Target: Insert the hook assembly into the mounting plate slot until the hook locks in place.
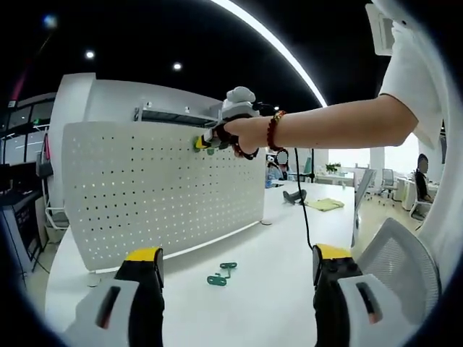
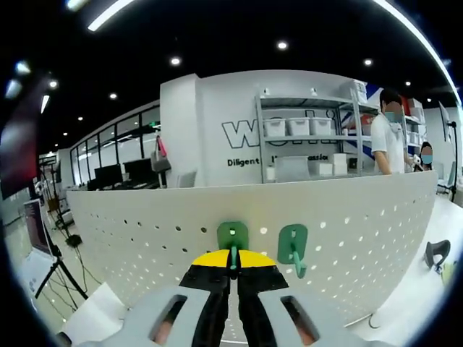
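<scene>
Now two green hooks [image 2: 233,236] [image 2: 293,246] on pegboard [image 2: 145,238], frame centre; right hand-held gripper [image 2: 233,269] clamps one; left hand-held gripper [image 1: 235,264] wide; two hooks [image 1: 221,274] on counter [image 1: 253,303]

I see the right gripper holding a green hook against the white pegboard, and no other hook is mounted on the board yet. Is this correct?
Not quite. In the right gripper view a second green hook already hangs on the pegboard, beside the green hook held by the right gripper.

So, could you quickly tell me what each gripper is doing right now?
Left gripper: open, holding nothing, above the table.
Right gripper: shut on a green hook at the pegboard.
</scene>
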`<state>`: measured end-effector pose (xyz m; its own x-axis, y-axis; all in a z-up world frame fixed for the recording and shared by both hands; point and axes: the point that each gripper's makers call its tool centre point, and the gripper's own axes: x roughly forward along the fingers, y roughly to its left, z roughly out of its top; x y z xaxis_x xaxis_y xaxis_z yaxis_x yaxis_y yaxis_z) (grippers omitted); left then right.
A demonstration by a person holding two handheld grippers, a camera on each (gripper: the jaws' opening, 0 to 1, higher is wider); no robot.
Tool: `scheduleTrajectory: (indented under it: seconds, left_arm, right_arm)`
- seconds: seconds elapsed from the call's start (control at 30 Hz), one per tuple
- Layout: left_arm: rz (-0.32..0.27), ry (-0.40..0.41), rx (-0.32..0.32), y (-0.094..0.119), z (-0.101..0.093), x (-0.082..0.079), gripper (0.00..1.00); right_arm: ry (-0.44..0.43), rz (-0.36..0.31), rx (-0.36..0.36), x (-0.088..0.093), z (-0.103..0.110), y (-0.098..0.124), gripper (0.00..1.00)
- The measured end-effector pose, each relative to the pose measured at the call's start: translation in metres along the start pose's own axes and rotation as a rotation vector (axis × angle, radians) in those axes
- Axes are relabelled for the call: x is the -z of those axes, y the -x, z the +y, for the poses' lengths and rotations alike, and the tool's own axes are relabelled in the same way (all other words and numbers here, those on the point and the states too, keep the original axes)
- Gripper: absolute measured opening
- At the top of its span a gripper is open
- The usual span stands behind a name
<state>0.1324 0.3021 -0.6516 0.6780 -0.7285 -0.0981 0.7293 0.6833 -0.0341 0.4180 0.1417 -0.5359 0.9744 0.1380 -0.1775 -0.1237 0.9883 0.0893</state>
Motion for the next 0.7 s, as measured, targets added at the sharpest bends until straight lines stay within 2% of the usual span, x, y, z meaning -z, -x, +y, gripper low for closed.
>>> scheduleTrajectory:
  seconds: [0.23,0.3,0.7]
  left_arm:
    - [-0.002,0.006,-0.004,0.0003,0.0009,-0.0003,0.87]
    - [0.0,0.006,-0.002,0.0003,0.0004,0.0,0.87]
    - [0.009,0.003,0.012,0.0012,-0.0045,-0.0009,0.87]
  right_arm:
    - [0.018,0.015,0.008,0.0014,0.0005,-0.0012,0.01]
    - [0.055,0.039,0.006,0.0041,0.0022,-0.0008,0.01]
    - [0.072,0.032,-0.019,0.0022,0.0068,-0.0008,0.07]
